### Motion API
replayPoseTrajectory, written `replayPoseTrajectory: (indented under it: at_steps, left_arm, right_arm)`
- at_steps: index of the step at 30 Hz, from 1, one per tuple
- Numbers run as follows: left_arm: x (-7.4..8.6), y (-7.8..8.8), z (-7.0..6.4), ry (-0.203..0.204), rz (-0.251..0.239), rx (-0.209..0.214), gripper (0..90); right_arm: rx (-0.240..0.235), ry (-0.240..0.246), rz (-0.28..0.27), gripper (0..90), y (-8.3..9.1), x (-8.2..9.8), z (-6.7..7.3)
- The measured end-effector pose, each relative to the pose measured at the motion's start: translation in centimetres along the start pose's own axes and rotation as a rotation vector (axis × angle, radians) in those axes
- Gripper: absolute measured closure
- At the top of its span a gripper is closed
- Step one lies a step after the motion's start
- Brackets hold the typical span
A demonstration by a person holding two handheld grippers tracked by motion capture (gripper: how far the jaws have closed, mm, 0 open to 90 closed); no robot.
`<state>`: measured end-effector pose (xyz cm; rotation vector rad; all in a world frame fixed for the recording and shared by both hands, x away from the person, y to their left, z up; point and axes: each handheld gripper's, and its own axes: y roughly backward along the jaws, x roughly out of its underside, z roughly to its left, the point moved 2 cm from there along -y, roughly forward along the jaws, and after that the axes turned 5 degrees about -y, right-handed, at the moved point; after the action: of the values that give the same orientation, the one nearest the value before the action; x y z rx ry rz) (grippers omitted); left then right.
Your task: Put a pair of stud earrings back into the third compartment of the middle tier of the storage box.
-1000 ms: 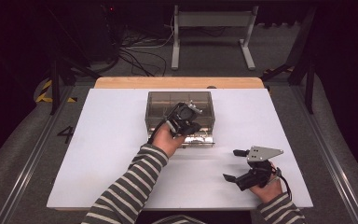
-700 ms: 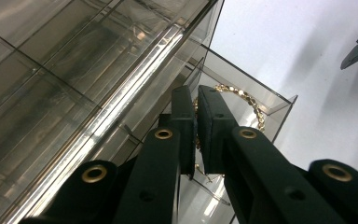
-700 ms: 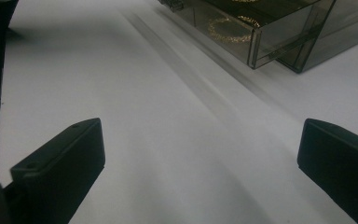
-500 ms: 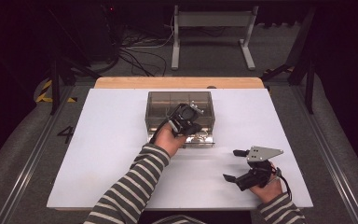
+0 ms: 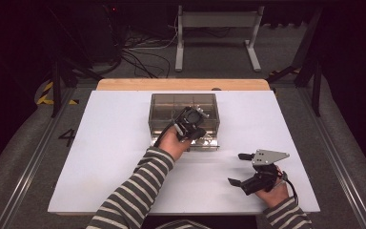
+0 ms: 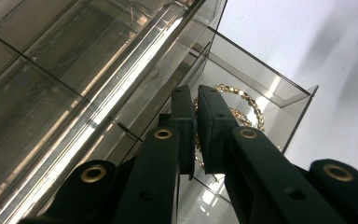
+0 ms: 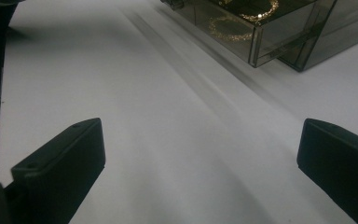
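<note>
Centrally, the left gripper (image 5: pixel 196 130) reaches into the pulled-out drawer (image 6: pixel 279 100) of a smoky transparent organiser box (image 5: pixel 183 112) on the white table (image 5: pixel 114 157); its jaws stand nearly together, pinched on a gold bead bracelet (image 6: pixel 242 100) lying inside that drawer, as the left gripper view shows; the sleeve (image 5: pixel 133 195) behind it is striped; the right gripper (image 5: pixel 240 169) rests on the table near its front edge, well apart from the box, jaws wide apart with nothing between them; beyond the table stands a grey metal frame (image 5: pixel 217 28).
</note>
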<state>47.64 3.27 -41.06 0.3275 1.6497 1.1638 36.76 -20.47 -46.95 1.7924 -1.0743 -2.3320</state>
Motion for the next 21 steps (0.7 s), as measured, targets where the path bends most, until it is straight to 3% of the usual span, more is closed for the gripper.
replayPoseTrajectory:
  at_steps: [14,21]
  left_arm:
    - [0.18,-0.50,0.27,0.000,0.031,-0.014,85.0]
    - [0.16,-0.15,0.32,-0.008,0.022,-0.027,82.9]
  right_arm:
    - [-0.004,-0.004,-0.004,1.6,0.04,-0.02,0.04]
    - [-0.003,-0.002,-0.003,1.5,0.03,-0.02,0.03]
